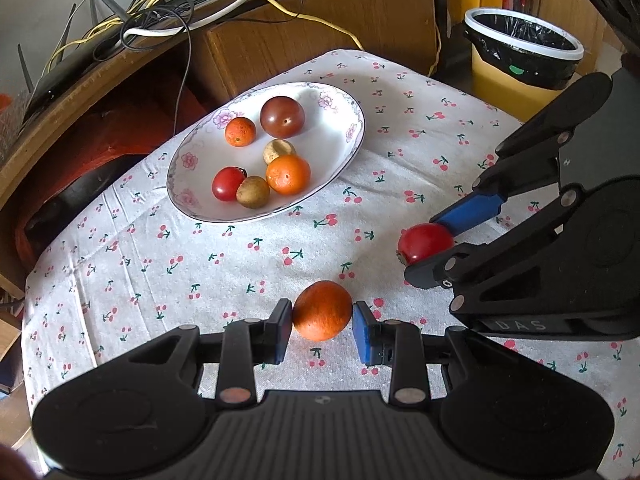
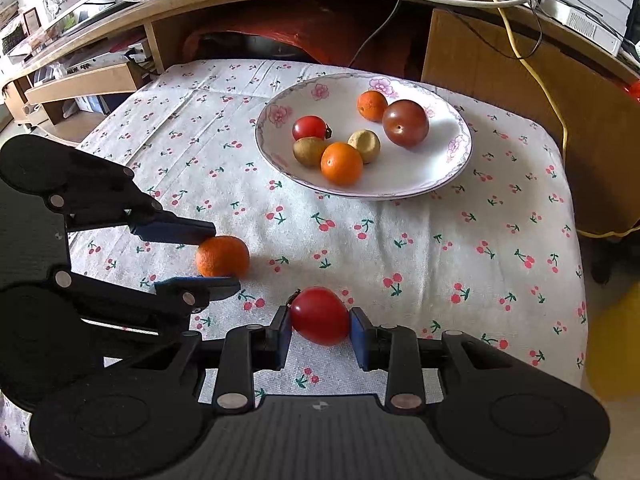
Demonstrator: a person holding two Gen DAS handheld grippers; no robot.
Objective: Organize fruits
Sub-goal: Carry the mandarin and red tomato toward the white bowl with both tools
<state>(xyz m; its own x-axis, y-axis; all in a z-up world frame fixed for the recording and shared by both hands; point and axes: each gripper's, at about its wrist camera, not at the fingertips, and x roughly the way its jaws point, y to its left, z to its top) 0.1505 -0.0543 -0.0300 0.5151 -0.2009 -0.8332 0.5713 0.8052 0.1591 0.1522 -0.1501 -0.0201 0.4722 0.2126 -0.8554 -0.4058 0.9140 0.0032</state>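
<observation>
Pinching an orange (image 1: 322, 311), the left claw (image 1: 322, 326) sits near the counter's (image 1: 200, 272) front edge; the right claw (image 2: 320, 330) grips a red tomato (image 2: 319, 315) beside it. Toward the far edge, the plate (image 1: 344, 104) holds six fruits.

I see the table (image 2: 440, 248) under a white cloth (image 1: 160, 264) printed with cherries (creased in places). On it sits a floral-rimmed plate (image 2: 448, 168) at the far side, an orange (image 1: 322, 311) and a red tomato (image 2: 320, 315) nearer me.
</observation>
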